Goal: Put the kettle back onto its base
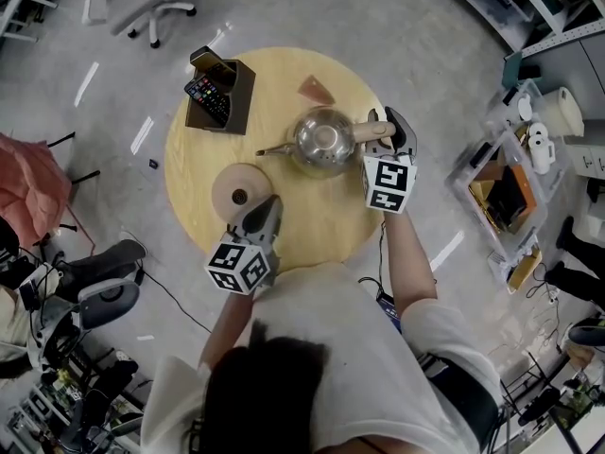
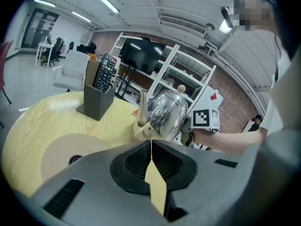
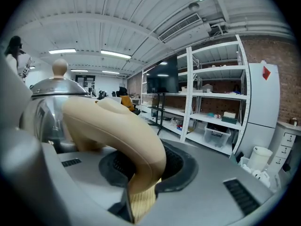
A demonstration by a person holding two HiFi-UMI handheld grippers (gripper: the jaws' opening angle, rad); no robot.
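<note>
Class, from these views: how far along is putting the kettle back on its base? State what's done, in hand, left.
Done: right claw grips the kettle by its handle. In hand: kettle stands on the table, apart from the empty base. Left: lift, carry over, set it on the base. Left claw is shut, idle.

White ceiling strip lights (image 2: 106,1) shine evenly above the glinting round steel kettle (image 2: 164,113); gripper views bulge, corners black.

Left tool (image 1: 268,212) hangs on the near side, jaws pressed together, nothing in them. Right arm's stretched out farther, right tool (image 1: 398,132) clamped on the kettle handle (image 3: 117,126).
</note>
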